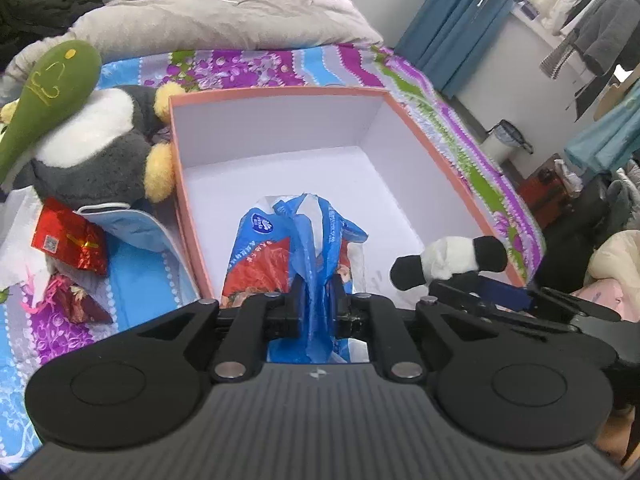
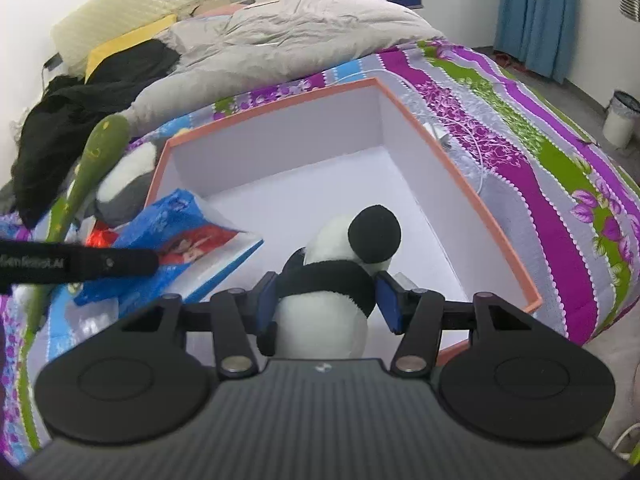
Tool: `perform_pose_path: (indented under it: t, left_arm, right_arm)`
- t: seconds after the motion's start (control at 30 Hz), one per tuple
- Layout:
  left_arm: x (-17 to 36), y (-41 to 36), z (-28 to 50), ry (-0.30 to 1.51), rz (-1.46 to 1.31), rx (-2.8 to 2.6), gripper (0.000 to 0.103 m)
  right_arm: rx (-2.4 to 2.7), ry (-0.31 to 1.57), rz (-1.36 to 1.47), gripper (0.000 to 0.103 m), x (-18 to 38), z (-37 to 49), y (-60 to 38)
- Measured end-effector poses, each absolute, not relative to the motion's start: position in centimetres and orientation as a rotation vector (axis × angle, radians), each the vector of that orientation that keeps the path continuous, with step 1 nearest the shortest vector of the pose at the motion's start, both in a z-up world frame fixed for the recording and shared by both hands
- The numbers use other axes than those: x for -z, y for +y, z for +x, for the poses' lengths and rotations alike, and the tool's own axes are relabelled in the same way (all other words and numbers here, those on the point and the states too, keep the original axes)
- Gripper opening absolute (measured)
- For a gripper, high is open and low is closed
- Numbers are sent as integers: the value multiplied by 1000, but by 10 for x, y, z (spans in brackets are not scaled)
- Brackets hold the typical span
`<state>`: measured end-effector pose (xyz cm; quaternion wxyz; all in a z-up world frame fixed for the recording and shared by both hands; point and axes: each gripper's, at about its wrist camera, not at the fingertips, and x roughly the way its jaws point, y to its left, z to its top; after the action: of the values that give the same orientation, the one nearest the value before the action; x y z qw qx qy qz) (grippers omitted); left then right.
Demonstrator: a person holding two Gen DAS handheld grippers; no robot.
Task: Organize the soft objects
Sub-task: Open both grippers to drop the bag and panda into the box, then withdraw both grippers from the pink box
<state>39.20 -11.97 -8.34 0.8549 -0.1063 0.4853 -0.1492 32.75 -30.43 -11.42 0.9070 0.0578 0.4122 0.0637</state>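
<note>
An open orange box [image 1: 280, 90] with a white inside stands on the flowered bedspread. My left gripper [image 1: 318, 300] is shut on a crumpled blue plastic bag [image 1: 280, 248] with red print, which hangs over the box's near left part. In the right wrist view, the same bag [image 2: 180, 240] lies over the box's left wall [image 2: 158, 176]. My right gripper [image 2: 326, 286] is shut on a black-and-white panda plush [image 2: 320, 332], its blue pads at the plush's sides, above the box's near right part. The panda [image 1: 448, 258] also shows at the right of the left wrist view.
Left of the box lie a grey-and-white penguin plush [image 1: 92, 152], a green plush [image 1: 48, 92], red foil packets [image 1: 70, 240] and a light blue pouch [image 1: 132, 228]. A grey duvet [image 1: 220, 8] is piled behind. A white bin [image 1: 502, 142] stands on the floor beyond the bed.
</note>
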Motion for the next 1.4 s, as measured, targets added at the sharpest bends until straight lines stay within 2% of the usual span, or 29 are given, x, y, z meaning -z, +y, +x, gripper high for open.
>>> perform_pose_path:
  t: [0.07, 0.5, 0.97, 1.4]
  left_arm:
    - [83, -118, 387, 1018, -239, 325, 21]
    - [58, -110, 340, 900, -162, 344, 21]
    - [26, -81, 230, 684, -119, 311, 21]
    - [18, -38, 138, 630, -146, 229, 21]
  right_arm:
    - [-141, 855, 129, 58, 113, 326, -304]
    - [-197, 770, 167, 58, 96, 294, -302]
    - [-298, 601, 176, 58, 72, 204, -271]
    - [-384, 570, 224, 58, 73, 144, -244]
